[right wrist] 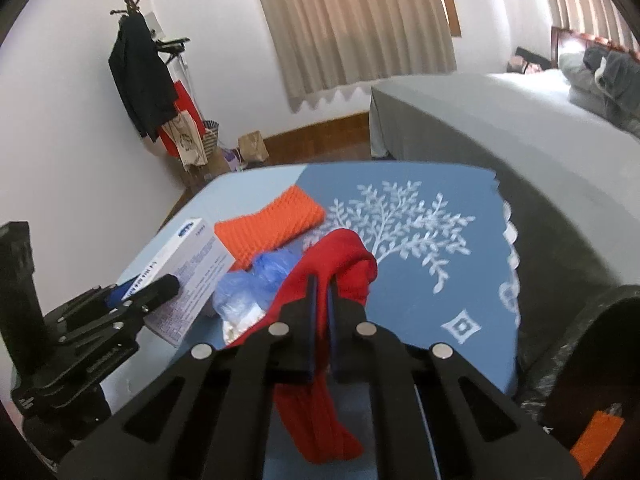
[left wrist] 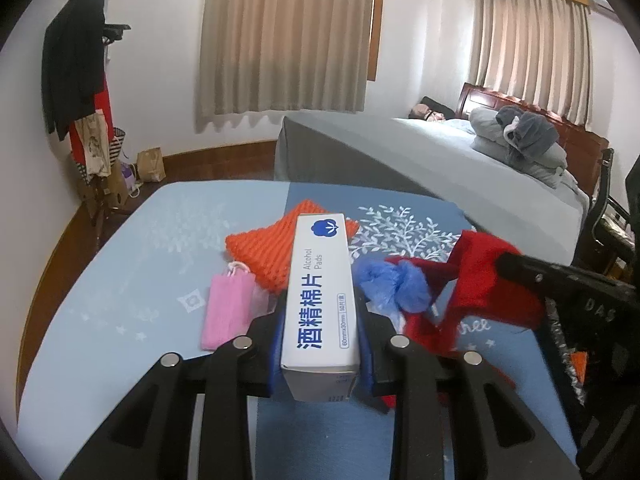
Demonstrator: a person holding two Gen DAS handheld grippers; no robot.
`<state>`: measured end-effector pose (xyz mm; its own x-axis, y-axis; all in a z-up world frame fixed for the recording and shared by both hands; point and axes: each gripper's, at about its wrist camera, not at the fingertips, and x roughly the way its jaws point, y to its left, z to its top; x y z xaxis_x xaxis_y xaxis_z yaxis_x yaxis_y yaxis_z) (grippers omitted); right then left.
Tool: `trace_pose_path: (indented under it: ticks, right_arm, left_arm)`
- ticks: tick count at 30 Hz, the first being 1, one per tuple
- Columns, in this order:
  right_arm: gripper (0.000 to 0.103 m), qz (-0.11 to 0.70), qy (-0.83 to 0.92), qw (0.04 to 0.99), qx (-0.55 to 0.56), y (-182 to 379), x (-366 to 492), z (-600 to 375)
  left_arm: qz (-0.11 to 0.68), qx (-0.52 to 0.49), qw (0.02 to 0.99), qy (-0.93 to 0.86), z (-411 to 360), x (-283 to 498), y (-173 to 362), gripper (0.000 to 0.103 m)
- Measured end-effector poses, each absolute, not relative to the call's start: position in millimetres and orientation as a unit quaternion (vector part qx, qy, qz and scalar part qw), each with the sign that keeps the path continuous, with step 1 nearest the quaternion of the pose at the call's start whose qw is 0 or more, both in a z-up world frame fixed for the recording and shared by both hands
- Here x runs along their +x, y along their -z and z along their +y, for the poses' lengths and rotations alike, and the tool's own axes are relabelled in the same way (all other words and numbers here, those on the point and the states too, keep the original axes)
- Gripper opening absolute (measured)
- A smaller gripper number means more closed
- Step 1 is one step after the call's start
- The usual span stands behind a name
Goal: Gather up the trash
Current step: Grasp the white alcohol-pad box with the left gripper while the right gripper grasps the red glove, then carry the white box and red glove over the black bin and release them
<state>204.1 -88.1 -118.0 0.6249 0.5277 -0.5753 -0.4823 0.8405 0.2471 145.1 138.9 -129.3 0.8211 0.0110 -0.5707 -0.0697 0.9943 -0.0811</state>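
My left gripper (left wrist: 320,308) is shut on a white alcohol pads box (left wrist: 320,300) and holds it above the blue tablecloth (left wrist: 120,280). My right gripper (right wrist: 322,292) is shut on a red cloth (right wrist: 340,260), which hangs below the fingers. The red cloth also shows in the left wrist view (left wrist: 488,276), and the box in the right wrist view (right wrist: 188,264). On the table lie an orange foam net (left wrist: 264,248), a pink paper piece (left wrist: 226,312) and a crumpled blue plastic bag (left wrist: 394,280).
A black-lined trash bin (right wrist: 592,360) stands at the table's right edge, with something orange (right wrist: 596,440) inside. A grey bed (left wrist: 440,160) is behind the table. A coat rack (left wrist: 80,80) with clothes and bags stands at the left wall.
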Motion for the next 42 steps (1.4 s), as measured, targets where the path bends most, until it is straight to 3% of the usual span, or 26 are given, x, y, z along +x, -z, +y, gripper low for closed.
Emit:
trace_pose_path:
  ticks: [22,42]
  right_arm:
    - [0.003,0.270,-0.249,0.930,0.035,59,166,-152]
    - [0.003,0.258,-0.152,0.953,0.049,54,126,-252]
  left_arm:
    - [0.269,-0.030,0.962,0.034,86,132,84,0.030]
    - [0.249,-0.015,0.957,0.149,-20,139,63,0.030]
